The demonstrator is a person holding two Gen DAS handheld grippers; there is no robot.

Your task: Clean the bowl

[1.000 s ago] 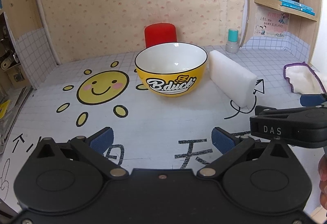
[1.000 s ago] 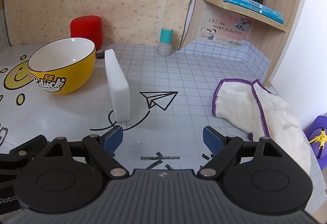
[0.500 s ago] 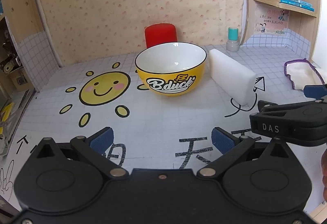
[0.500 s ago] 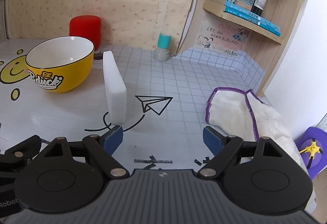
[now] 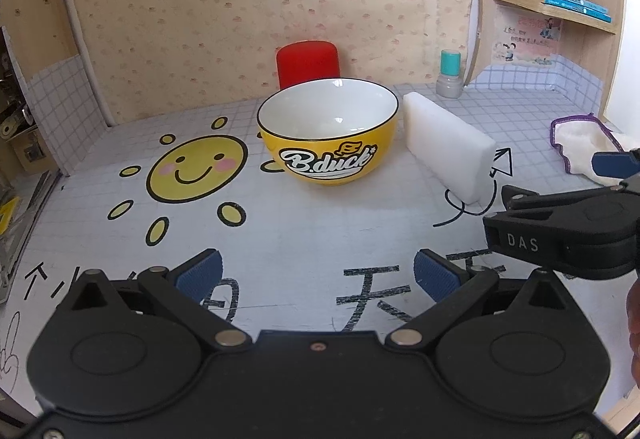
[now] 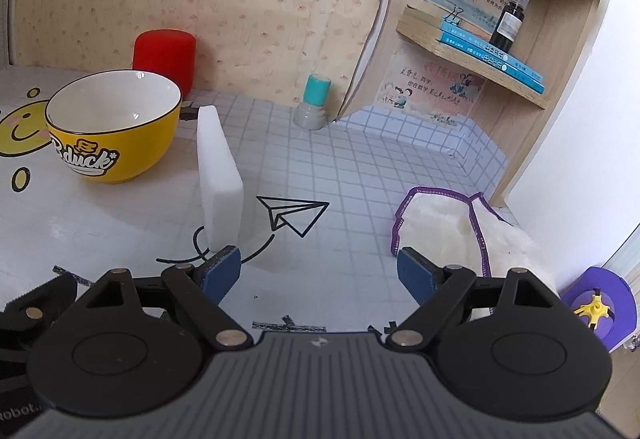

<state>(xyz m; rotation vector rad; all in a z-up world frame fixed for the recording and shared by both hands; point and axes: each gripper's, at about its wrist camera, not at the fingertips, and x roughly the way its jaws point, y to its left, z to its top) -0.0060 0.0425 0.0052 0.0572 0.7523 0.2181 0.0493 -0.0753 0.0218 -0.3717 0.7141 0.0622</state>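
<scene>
A yellow bowl [image 5: 328,141] with a white inside and "B.duck" lettering stands upright on the table mat; it also shows in the right wrist view [image 6: 114,127]. A white sponge block [image 5: 446,149] stands on edge just right of the bowl; in the right wrist view [image 6: 218,175] it is ahead of the left finger. My left gripper [image 5: 318,271] is open and empty, well short of the bowl. My right gripper [image 6: 320,269] is open and empty, near the sponge; its body shows at the right of the left wrist view [image 5: 560,231].
A red cup [image 5: 308,61] stands behind the bowl. A teal-capped bottle [image 6: 314,103] stands at the back wall. A white cloth with purple trim [image 6: 460,223] lies at the right. A shelf with books and a dark bottle [image 6: 512,19] hangs on the right.
Both grippers have shifted slightly; the right view has tilted and drawn a little closer to the sponge. The jaws stay open. Bowl, sponge and cloth have not moved.
</scene>
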